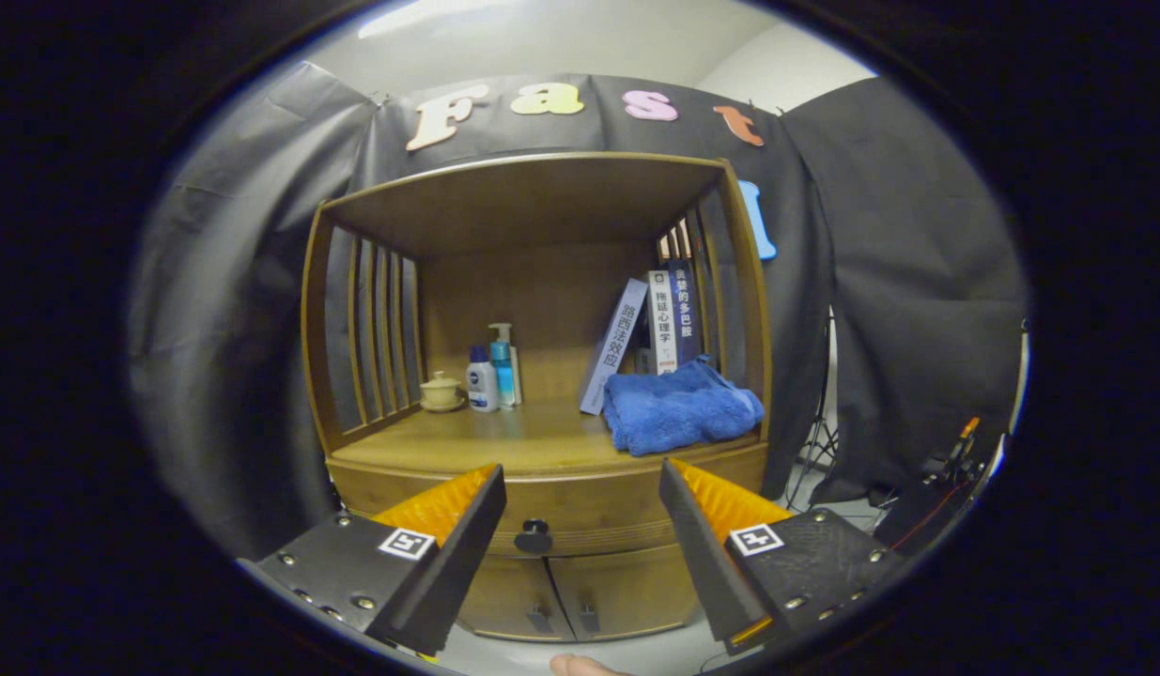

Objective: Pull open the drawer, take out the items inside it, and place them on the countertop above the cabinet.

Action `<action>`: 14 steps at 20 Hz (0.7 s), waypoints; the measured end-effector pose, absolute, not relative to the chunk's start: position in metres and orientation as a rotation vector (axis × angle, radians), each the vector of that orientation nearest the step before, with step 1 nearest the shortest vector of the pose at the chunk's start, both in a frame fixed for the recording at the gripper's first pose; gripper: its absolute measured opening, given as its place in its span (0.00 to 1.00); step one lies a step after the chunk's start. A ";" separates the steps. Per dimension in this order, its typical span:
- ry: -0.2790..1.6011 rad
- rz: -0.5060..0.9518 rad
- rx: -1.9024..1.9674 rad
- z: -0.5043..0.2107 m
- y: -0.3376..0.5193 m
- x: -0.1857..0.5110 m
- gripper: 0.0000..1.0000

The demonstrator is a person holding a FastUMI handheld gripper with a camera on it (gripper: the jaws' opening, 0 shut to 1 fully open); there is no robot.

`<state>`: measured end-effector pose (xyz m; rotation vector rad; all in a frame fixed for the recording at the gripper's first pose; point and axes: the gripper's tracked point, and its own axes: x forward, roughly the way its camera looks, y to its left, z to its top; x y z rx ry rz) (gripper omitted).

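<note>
Currently, step: approach to the closed drawer (580, 512), nothing pulled yet.
Gripper (580, 507): fingers spread wide, holding nothing.
Knob (533, 538): dead ahead between the fingers, slightly nearer the left one, beyond both tips.
Countertop (504, 441): just above the drawer front.

The gripper (580, 526), fingers spread, has open air to the drawer knob (533, 537); the blue towel (678, 406) crowds the countertop (504, 439) at centre right.

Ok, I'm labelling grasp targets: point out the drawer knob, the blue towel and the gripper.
drawer knob (533, 537), gripper view, centre of its round face.
blue towel (678, 406), gripper view, middle of the folded pile.
gripper (581, 502), gripper view, open, midway between the fingertips.
</note>
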<state>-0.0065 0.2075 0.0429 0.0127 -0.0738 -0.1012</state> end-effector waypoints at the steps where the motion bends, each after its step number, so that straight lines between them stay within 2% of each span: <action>1: -0.071 -0.104 -0.004 0.038 0.208 0.005 0.98; 12: 0.070 -0.096 0.012 -0.058 0.216 0.096 0.98; 14: 0.098 -0.073 0.017 -0.068 0.220 0.101 0.91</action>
